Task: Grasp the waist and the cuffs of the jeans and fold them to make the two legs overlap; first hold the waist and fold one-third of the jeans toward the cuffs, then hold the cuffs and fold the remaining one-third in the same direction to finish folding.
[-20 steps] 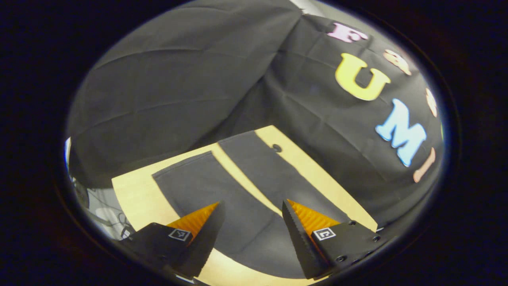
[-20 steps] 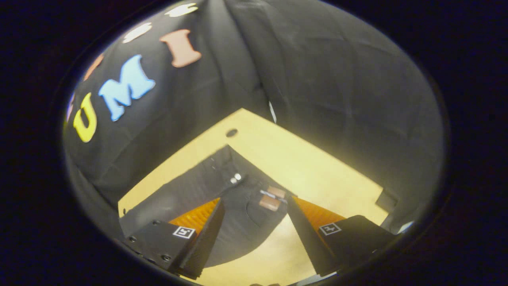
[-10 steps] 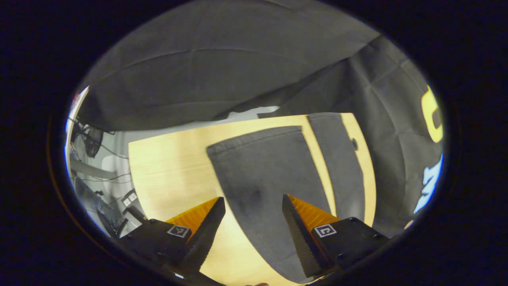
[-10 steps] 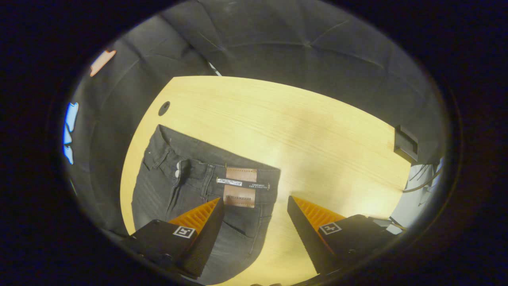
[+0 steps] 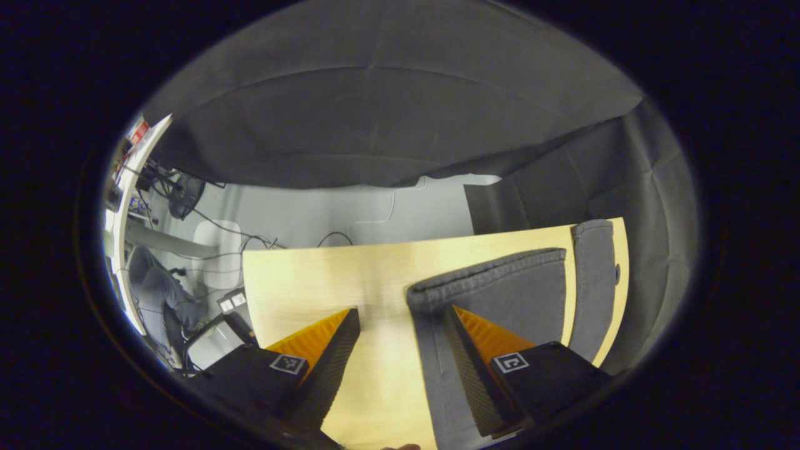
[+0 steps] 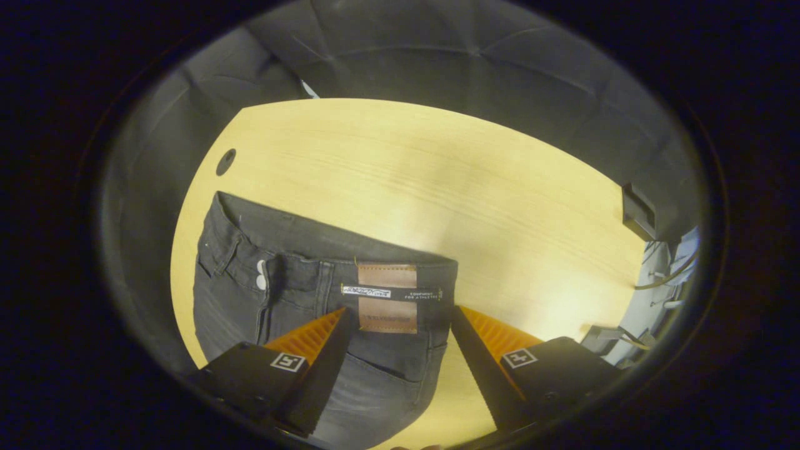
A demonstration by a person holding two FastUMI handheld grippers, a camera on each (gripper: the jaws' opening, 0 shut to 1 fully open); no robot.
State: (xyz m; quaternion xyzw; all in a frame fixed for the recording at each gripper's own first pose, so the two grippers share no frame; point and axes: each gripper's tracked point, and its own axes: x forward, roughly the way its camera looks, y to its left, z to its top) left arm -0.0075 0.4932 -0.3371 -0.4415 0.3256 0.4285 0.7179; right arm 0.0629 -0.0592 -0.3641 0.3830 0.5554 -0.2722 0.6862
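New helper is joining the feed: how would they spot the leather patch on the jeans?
On the wooden table lie dark grey jeans, waist end up in the right gripper view. On the waistband, just ahead of the open right claw, sits the leather patch: a brown rectangle crossed by a dark strip, unlike the pale buttons.

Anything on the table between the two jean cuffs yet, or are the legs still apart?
Apart. In the left gripper view a strip of bare table separates the near cuff from the far cuff; nothing lies in it.

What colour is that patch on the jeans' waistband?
Brown patch, clearest in the right gripper view.
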